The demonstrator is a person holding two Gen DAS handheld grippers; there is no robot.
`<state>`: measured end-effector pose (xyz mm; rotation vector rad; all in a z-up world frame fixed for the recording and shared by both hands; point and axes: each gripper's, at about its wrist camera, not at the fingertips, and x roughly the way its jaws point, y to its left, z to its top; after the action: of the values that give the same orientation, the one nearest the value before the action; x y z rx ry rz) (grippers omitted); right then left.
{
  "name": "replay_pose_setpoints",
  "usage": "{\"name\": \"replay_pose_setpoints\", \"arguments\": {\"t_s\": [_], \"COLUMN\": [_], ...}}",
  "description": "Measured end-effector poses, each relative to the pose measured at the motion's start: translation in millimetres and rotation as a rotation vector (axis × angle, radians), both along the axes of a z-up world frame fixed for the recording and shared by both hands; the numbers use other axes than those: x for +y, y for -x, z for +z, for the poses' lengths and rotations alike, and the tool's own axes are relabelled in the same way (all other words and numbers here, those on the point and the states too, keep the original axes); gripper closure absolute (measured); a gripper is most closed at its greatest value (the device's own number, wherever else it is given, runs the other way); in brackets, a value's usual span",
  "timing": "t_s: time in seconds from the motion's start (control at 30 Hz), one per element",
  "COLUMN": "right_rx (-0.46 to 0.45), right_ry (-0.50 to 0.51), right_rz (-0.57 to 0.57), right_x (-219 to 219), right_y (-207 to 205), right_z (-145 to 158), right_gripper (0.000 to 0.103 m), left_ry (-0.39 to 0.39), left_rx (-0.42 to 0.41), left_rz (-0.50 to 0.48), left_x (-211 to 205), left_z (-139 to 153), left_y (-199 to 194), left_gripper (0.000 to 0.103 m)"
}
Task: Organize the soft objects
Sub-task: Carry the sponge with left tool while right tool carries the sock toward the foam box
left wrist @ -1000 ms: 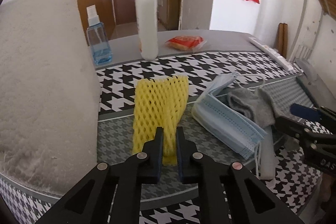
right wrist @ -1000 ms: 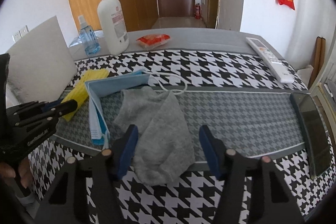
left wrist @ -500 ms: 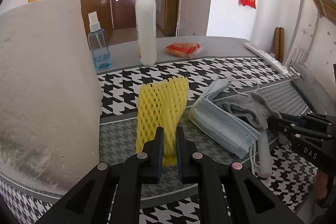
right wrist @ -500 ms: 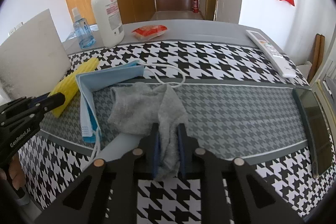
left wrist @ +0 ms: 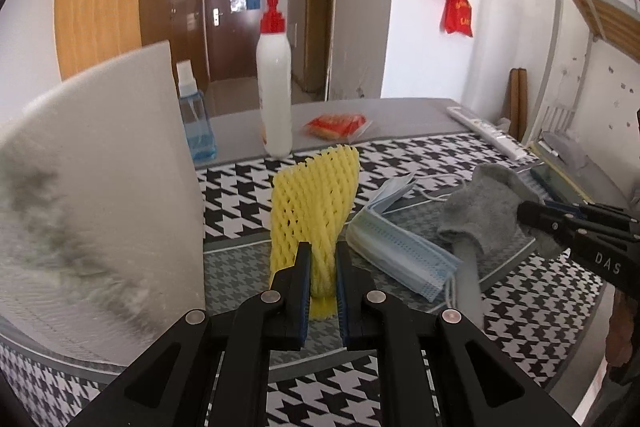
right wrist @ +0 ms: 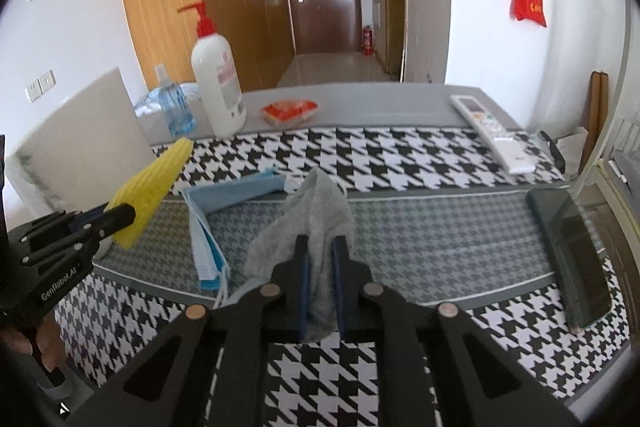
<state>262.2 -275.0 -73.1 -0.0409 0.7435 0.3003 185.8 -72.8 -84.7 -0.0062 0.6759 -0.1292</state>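
My left gripper (left wrist: 323, 259) is shut on a yellow foam net sleeve (left wrist: 314, 203) and holds it tilted up off the table; it also shows in the right wrist view (right wrist: 154, 183). My right gripper (right wrist: 320, 255) is shut on a grey sock (right wrist: 310, 219), lifted above the houndstooth cloth; the sock also shows in the left wrist view (left wrist: 484, 211). A stack of blue face masks (left wrist: 400, 251) lies on the cloth between the two grippers, seen in the right wrist view too (right wrist: 216, 223).
A large white foam block (left wrist: 92, 179) stands at the left. A pump bottle (left wrist: 274, 87), a blue spray bottle (left wrist: 196, 123) and an orange packet (left wrist: 336, 125) sit at the back. A remote (right wrist: 492, 133) and a dark phone (right wrist: 576, 255) lie at the right.
The right gripper closed on the grey sock and lifted it. The left gripper raised the yellow net sleeve off the cloth.
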Motion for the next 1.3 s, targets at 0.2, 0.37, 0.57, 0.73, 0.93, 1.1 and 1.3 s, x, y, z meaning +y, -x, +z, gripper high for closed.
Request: {"name": "replay_pose_setpoints", "arguments": {"t_s": [0.2, 0.37, 0.57, 0.73, 0.93, 1.1, 1.3], "right_rx": [-0.046, -0.075, -0.117, -0.138, -0.163, -0.184, -0.220], "right_ry": [-0.018, -0.026, -0.038, -0.042, -0.052, -0.065, -0.081], "right_rz": [-0.004, 0.012, 0.030, 0.037, 0.035, 0.035, 0.039], "right_x": [3, 7, 14, 17, 18, 19, 21], "right_y": [12, 22, 35, 40, 46, 50, 55], "right_z": [16, 24, 36, 41, 51, 58, 69], "right_gripper": [0.089, 0.089, 0.089, 0.089, 0.089, 0.089, 0.089], "left_ry": [0.004, 0.012, 0.009, 0.007, 0.012, 0.009, 0.008], "left_rx": [-0.047, -0.078, -0.108, -0.136, -0.163, -0.191, -0.229], "left_rz": [-0.023, -0.033, -0.037, -0.048, -0.057, -0.067, -0.070], "left_x": [1, 5, 8, 8, 11, 12, 16], "left_z": [14, 23, 31, 38, 46, 54, 68], "left_y": [15, 26, 37, 45, 51, 56, 60], "left_gripper": [0.091, 0.091, 0.091, 0.091, 0.091, 0.091, 0.091]}}
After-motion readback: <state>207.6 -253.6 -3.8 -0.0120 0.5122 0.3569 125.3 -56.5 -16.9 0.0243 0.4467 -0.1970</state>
